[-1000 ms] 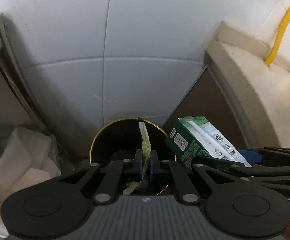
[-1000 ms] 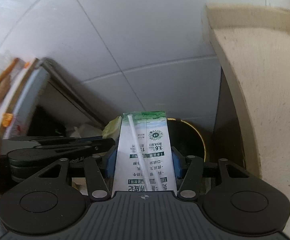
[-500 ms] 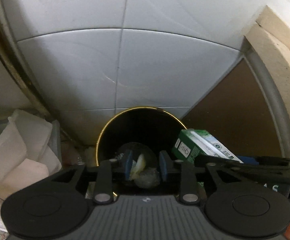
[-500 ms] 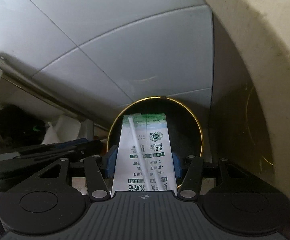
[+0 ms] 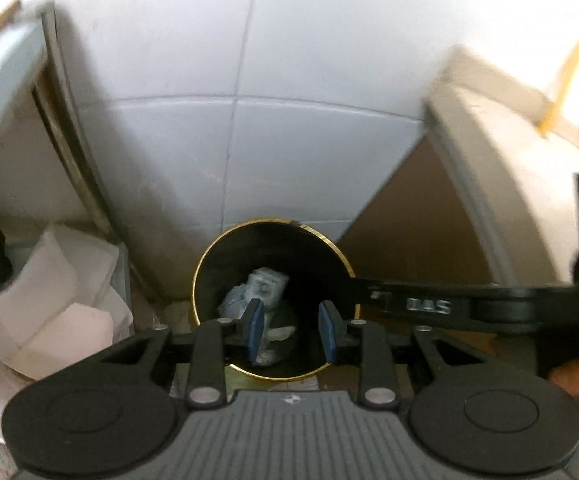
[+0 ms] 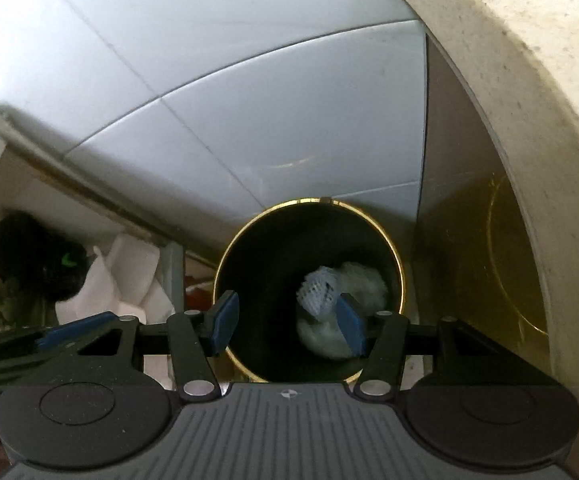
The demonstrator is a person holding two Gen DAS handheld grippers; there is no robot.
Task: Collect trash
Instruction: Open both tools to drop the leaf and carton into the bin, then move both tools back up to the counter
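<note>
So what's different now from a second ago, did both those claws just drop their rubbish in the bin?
Yes. The right gripper has let go of the milk carton, which now lies inside the black bin. The left gripper had already opened and dropped its pale green scrap; that scrap can't be clearly picked out among the trash now. Both sets of jaws stand open and empty. The bin, tiled wall and white foam pieces stayed put.

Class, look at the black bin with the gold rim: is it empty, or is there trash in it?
Not empty. The bin holds crumpled pale trash at the bottom; a carton lies inside too.
</note>
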